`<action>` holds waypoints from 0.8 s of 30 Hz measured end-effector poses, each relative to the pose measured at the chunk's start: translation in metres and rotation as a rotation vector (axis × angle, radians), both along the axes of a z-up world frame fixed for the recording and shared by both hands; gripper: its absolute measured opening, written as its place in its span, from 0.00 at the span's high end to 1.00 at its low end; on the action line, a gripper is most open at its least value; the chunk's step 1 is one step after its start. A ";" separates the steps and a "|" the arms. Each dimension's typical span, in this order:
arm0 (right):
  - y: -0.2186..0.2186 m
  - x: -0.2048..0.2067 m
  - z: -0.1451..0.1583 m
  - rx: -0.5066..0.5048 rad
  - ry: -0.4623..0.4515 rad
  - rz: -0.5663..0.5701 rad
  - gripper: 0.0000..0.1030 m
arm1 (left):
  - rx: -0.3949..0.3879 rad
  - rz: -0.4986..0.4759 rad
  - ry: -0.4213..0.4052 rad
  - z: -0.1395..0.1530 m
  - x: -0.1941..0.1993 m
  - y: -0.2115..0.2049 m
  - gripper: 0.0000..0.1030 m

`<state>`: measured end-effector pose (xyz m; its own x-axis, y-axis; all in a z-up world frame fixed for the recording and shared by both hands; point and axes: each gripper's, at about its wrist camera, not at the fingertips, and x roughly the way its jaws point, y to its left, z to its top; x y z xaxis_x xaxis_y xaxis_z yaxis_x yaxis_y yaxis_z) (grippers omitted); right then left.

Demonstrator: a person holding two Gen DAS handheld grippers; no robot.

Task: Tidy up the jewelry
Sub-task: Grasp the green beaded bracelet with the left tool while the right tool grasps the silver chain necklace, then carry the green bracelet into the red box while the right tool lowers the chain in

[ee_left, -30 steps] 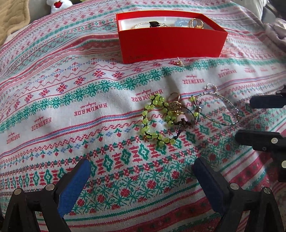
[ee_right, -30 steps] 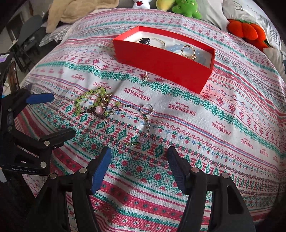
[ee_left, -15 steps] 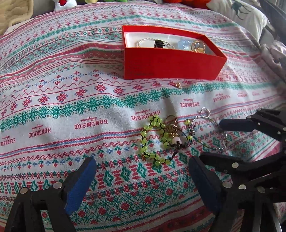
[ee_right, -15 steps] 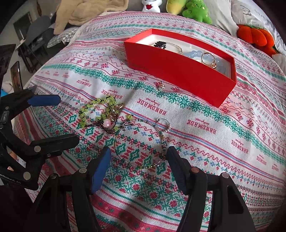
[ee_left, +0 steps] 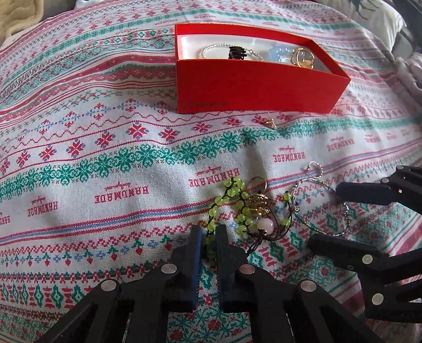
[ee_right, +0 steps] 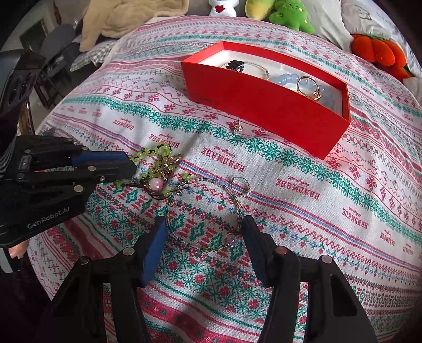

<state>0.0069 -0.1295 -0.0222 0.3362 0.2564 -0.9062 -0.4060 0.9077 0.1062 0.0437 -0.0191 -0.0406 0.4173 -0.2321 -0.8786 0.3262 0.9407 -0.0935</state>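
Note:
A green bead bracelet [ee_left: 232, 205] with a gold charm and a pink bead lies on the patterned cloth; it also shows in the right wrist view [ee_right: 155, 168]. My left gripper [ee_left: 209, 237] is shut on its near end. A thin wire bracelet [ee_right: 208, 213] lies beside it, also seen in the left wrist view [ee_left: 324, 205]. My right gripper [ee_right: 203, 237] is open, its fingers either side of the wire bracelet. A red box [ee_left: 253, 84] holding several pieces of jewelry stands behind. A small gold earring [ee_left: 270, 122] lies in front of the box.
The cloth [ee_right: 316, 198] covers a bed. Stuffed toys [ee_right: 290, 13] and an orange plush [ee_right: 379, 52] sit at the far edge. A beige blanket [ee_right: 126, 18] and a chair lie at the left.
My left gripper has moved forward and closed on the green bead bracelet. My right gripper has moved closer over the wire bracelet and stays open.

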 end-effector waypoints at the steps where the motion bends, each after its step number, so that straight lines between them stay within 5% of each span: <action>1: 0.000 0.000 0.000 0.000 -0.001 -0.002 0.43 | -0.005 -0.001 -0.003 0.002 0.000 -0.001 0.98; 4: 0.000 -0.001 0.001 -0.003 -0.002 0.002 0.57 | -0.011 -0.003 -0.026 0.010 -0.004 0.001 0.99; 24: -0.014 0.000 0.029 0.008 -0.045 -0.010 0.97 | -0.083 0.055 -0.103 0.053 -0.007 0.017 0.99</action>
